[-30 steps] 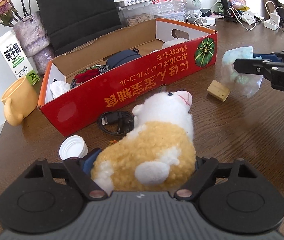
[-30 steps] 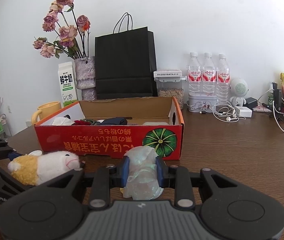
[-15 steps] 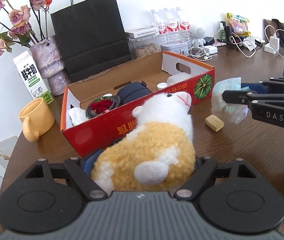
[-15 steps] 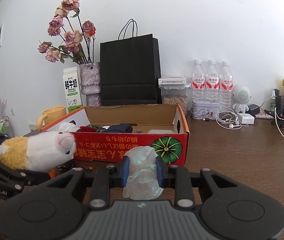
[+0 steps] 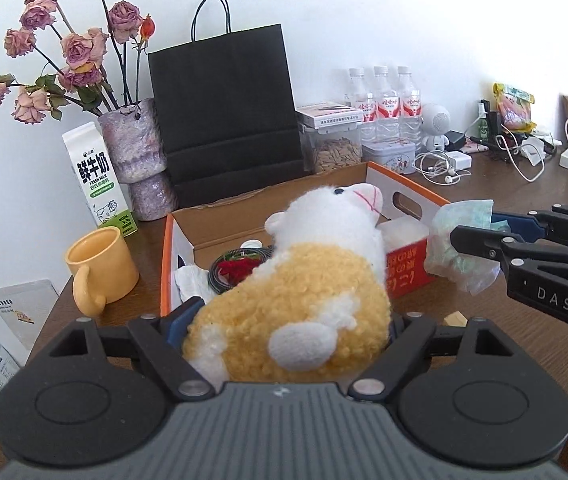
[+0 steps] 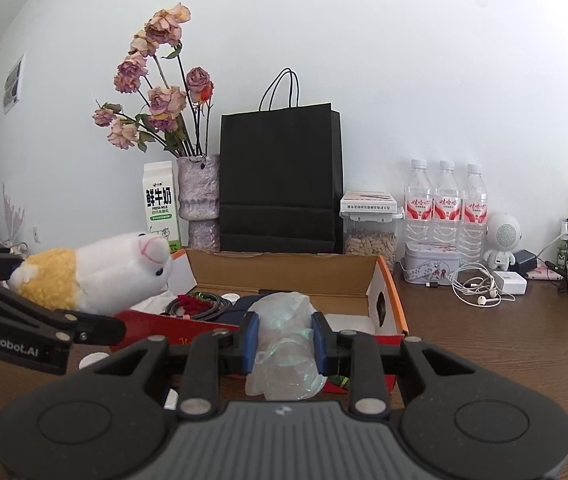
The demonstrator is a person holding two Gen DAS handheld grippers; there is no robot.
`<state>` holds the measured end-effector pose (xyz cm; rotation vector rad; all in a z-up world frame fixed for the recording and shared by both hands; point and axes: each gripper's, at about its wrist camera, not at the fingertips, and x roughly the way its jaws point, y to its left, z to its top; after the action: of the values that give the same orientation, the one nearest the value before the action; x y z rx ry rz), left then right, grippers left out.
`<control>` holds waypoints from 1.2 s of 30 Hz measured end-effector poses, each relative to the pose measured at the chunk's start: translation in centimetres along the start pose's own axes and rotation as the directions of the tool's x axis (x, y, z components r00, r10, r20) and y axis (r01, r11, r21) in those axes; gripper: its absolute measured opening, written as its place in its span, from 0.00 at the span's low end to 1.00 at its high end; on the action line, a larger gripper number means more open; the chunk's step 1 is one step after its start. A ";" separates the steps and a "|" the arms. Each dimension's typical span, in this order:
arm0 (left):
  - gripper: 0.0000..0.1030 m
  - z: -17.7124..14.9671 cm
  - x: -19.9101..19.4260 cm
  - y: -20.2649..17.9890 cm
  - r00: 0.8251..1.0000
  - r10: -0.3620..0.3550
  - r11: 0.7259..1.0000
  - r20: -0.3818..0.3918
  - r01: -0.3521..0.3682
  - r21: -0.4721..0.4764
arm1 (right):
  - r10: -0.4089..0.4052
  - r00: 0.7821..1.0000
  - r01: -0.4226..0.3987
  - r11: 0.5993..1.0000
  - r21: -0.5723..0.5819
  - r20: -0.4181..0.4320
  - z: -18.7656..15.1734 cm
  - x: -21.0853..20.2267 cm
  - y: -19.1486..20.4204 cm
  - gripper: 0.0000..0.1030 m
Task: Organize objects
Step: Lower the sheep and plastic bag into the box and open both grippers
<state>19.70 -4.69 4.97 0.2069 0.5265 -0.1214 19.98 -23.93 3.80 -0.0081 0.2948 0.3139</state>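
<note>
A yellow and white plush toy (image 5: 308, 292) fills my left gripper (image 5: 288, 320), whose jaws stand wide and press on its sides. It hangs over the near left part of the open red cardboard box (image 5: 408, 268). My right gripper (image 6: 284, 336) is shut on a crumpled clear plastic bag (image 6: 284, 360), held just in front of the box (image 6: 394, 300) near its right end. In the right wrist view the plush (image 6: 100, 276) and left gripper (image 6: 68, 292) are at the left. In the left wrist view the right gripper (image 5: 480, 228) and bag (image 5: 452, 256) are at the right.
The box holds a coiled cable, a red item, white tissue and a dark pouch. A yellow mug (image 5: 100, 268), milk carton (image 5: 98, 176), vase of dried roses (image 5: 136, 148) and black paper bag (image 5: 224, 120) stand behind. Water bottles (image 5: 380, 108) and cables (image 5: 444, 164) are at the back right.
My left gripper has risen from the table with the plush, now level with the box rim. The right gripper has also risen a little with the bag.
</note>
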 end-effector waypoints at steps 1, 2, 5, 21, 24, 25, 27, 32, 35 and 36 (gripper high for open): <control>0.82 0.3 0.3 0.2 1.000 0.003 1.000 0.004 -0.003 -0.008 | 0.000 1.000 0.000 1.000 -0.002 0.005 0.3 0.2 0.1 0.26; 0.82 0.7 0.6 0.4 1.000 0.007 1.000 0.008 -0.007 -0.016 | 0.000 1.000 0.000 1.000 -0.003 0.009 0.5 0.5 0.2 0.26; 0.82 1.6 1.6 1.0 1.000 0.016 0.999 0.020 -0.015 -0.044 | 0.001 1.000 -0.001 1.000 -0.011 0.020 1.3 1.6 0.5 0.26; 0.82 4.8 10.5 2.9 0.999 0.039 0.988 0.033 -0.033 -0.153 | 0.007 0.999 -0.009 0.999 0.031 0.046 4.7 10.6 -1.2 0.26; 0.82 4.9 12.2 2.9 0.998 0.047 0.984 0.033 -0.040 -0.171 | 0.017 0.999 -0.018 0.999 0.033 0.035 4.7 12.3 -1.6 0.26; 0.82 4.9 12.7 2.9 0.998 0.050 0.984 0.028 -0.044 -0.173 | 0.019 0.999 -0.020 0.999 0.030 0.031 4.7 12.7 -1.7 0.26; 0.82 5.0 13.6 3.0 0.999 0.046 0.985 0.012 -0.043 -0.169 | 0.020 1.000 -0.020 1.000 0.023 0.015 4.5 13.8 -2.1 0.26; 0.86 4.9 14.8 3.5 0.999 0.042 0.982 -0.003 -0.042 -0.182 | 0.008 0.999 -0.008 1.000 0.017 -0.031 4.0 15.7 -2.9 0.28; 0.89 4.7 15.1 3.8 0.999 0.036 0.981 -0.008 -0.037 -0.192 | -0.009 0.998 0.011 1.000 0.027 -0.060 3.5 16.2 -3.0 0.41; 0.94 4.7 15.1 3.9 0.999 0.039 0.979 -0.010 -0.041 -0.199 | -0.015 0.998 0.017 1.000 0.023 -0.065 3.4 16.2 -3.0 0.43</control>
<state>35.55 -2.89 1.89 0.0218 0.5368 -0.0283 36.58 -21.72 2.27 0.0026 0.3623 0.2947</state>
